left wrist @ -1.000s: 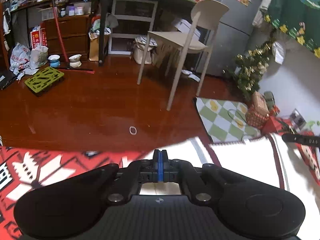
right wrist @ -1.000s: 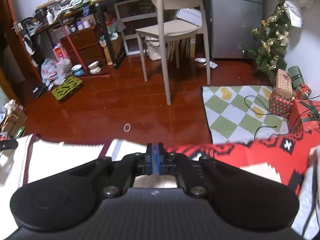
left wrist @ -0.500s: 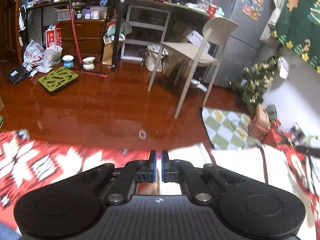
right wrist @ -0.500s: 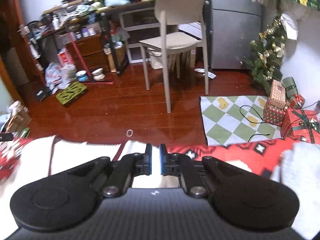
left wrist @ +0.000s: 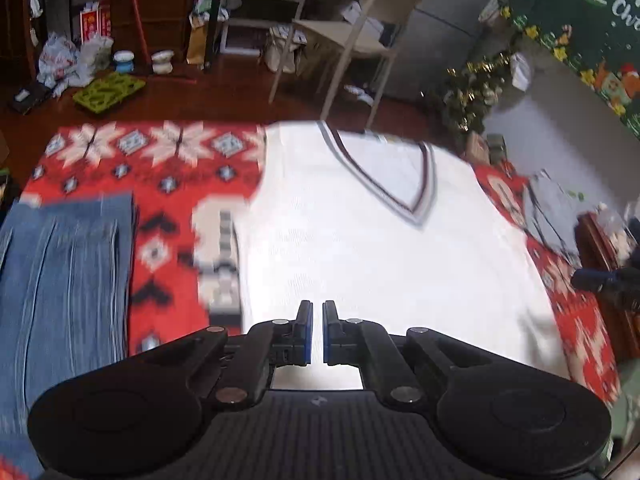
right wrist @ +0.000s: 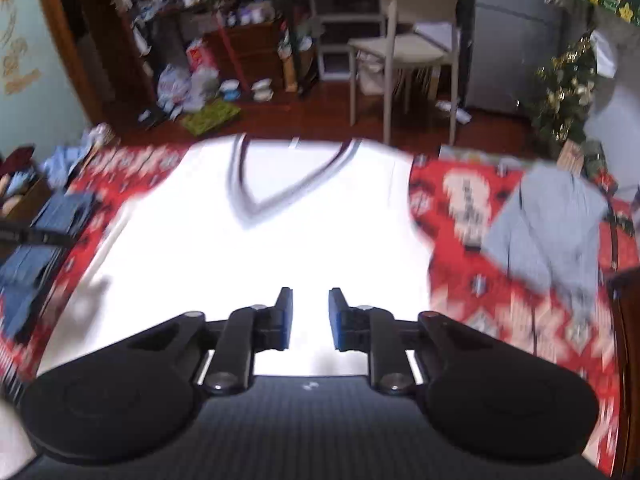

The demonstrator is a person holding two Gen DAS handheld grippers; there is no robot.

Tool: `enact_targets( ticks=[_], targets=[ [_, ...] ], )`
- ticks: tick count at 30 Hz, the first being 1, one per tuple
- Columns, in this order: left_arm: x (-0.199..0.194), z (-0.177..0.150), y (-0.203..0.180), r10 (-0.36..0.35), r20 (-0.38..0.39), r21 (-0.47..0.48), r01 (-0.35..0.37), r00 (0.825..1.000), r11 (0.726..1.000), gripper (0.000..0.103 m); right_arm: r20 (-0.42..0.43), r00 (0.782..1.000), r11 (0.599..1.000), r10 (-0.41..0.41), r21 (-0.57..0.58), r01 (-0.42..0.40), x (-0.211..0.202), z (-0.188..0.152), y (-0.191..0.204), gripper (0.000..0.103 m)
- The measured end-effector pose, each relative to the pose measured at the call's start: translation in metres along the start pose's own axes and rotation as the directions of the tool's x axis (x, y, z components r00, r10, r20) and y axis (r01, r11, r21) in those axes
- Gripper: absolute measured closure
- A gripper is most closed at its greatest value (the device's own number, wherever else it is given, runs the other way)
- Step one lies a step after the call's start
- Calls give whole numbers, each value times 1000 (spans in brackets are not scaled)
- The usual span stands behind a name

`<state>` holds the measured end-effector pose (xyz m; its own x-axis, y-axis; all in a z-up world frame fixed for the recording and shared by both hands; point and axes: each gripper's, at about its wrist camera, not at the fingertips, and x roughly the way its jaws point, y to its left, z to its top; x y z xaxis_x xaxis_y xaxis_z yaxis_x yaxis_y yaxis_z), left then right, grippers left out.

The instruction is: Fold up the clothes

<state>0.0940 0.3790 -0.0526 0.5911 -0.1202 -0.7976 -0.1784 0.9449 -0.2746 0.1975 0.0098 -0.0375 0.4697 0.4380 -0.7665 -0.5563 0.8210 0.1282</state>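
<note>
A white knit vest [left wrist: 360, 248] with a dark-striped V-neck lies spread flat on a red patterned blanket [left wrist: 172, 184], its neck toward the far edge. My left gripper [left wrist: 316, 328] hovers over the vest's near part. Its blue pads are almost together with only a slim gap, and no cloth is pinched. In the right wrist view the same vest [right wrist: 260, 248] fills the middle. My right gripper [right wrist: 310, 316] hangs above its lower part with the jaws opening and nothing between them. Both views are blurred by motion.
Folded blue jeans [left wrist: 68, 280] lie on the blanket to the left of the vest. A grey-blue shirt [right wrist: 552, 232] lies to its right. Beyond the far edge are a wooden floor, a beige chair [left wrist: 352, 36], a cluttered desk and a small Christmas tree [right wrist: 564, 92].
Both grippers have pulled back and up from the far edge, so the whole vest now shows. The right jaws have parted. The left pads went from touching to a slim gap.
</note>
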Motion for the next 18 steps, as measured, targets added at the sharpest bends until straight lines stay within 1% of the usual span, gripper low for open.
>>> enact_targets(
  ticks=[2,5,8,10,12,15,18],
  targets=[
    [-5,-21,-4,-7,-25,-12,7,1000,1000,99,-37,999,1000,12,11,-12,-17,-29,12,80],
    [-3,-46,-4,9,-34,-39,-11,999,999,100,-57,998,1000,6,28,-4,-30,-69,23,80],
    [13,-56,2,62,-52,-46,-65,997,997,102,-45,999,999,-19,33,20,-30,-93,24,80],
    [25,-61,7,120,-70,-36,-123,990,992,103,-25,999,998,-32,58,33,-27,-105,20,80],
    [34,-63,16,158,-77,-45,-162,984,986,103,-20,999,995,-35,93,37,-20,-109,11,80],
    [39,-59,29,144,-53,-87,-148,988,985,103,-24,999,991,-27,133,30,-9,-105,-2,80],
    [44,-51,38,131,-26,-121,-133,991,984,102,-2,1000,989,-12,150,12,-2,-94,-12,80]
  ],
)
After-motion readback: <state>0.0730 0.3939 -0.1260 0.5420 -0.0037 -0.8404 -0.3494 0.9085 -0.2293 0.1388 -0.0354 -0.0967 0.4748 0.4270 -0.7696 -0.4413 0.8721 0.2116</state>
